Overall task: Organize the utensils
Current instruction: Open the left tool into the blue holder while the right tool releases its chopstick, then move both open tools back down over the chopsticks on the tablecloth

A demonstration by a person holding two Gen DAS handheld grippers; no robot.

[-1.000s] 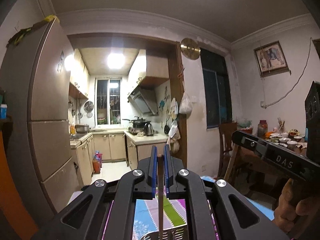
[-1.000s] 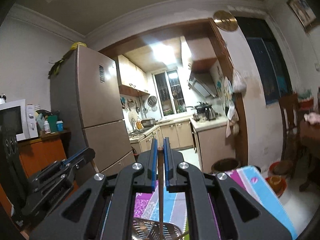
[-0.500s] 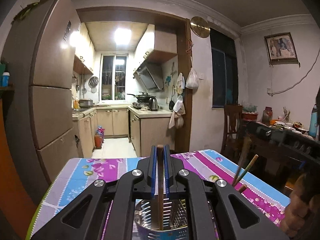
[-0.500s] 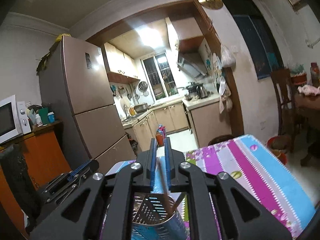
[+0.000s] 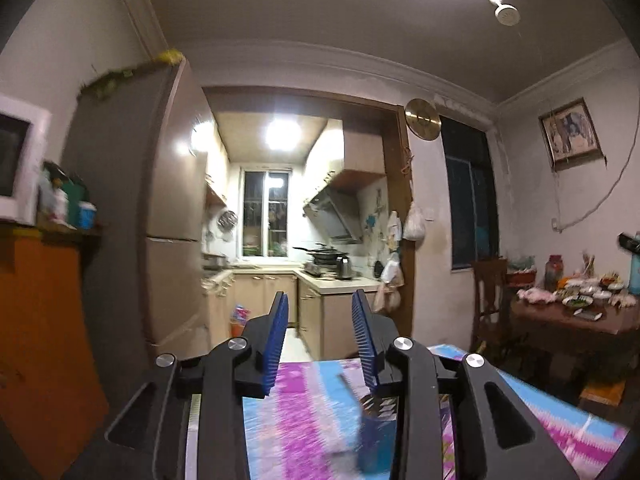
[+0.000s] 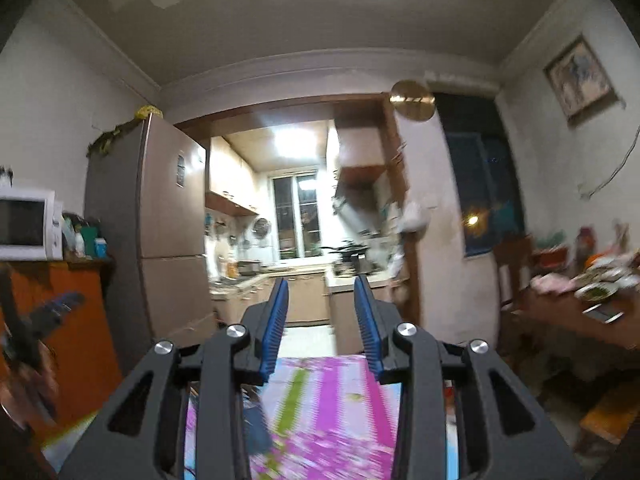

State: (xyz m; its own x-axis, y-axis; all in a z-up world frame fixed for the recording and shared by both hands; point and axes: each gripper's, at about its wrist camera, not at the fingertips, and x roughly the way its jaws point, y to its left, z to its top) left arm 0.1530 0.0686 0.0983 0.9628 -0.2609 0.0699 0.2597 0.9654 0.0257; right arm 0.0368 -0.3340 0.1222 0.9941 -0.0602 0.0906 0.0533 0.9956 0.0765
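Observation:
My left gripper (image 5: 320, 304) is open and empty, its blue pads wide apart above the striped tablecloth (image 5: 304, 412). A blurred blue utensil holder with a slotted metal rim (image 5: 376, 420) sits low on the table, just right of centre under the left gripper. My right gripper (image 6: 321, 290) is open and empty too. The blue holder (image 6: 256, 424) shows blurred at the lower left of the right wrist view. The left gripper (image 6: 52, 312) shows as a blurred shape at the left edge there. No chopstick is in either gripper.
A fridge (image 5: 160, 216) and an orange cabinet (image 5: 44, 320) with a microwave (image 6: 26, 224) stand to the left. The kitchen doorway (image 5: 296, 240) lies ahead. A wooden table with dishes (image 5: 576, 312) and a chair (image 5: 488, 292) stand to the right.
Both grippers held a chopstick upright over the holder, then opened and let go. Both have since lifted and tilted up, so the holder has slid low in each view.

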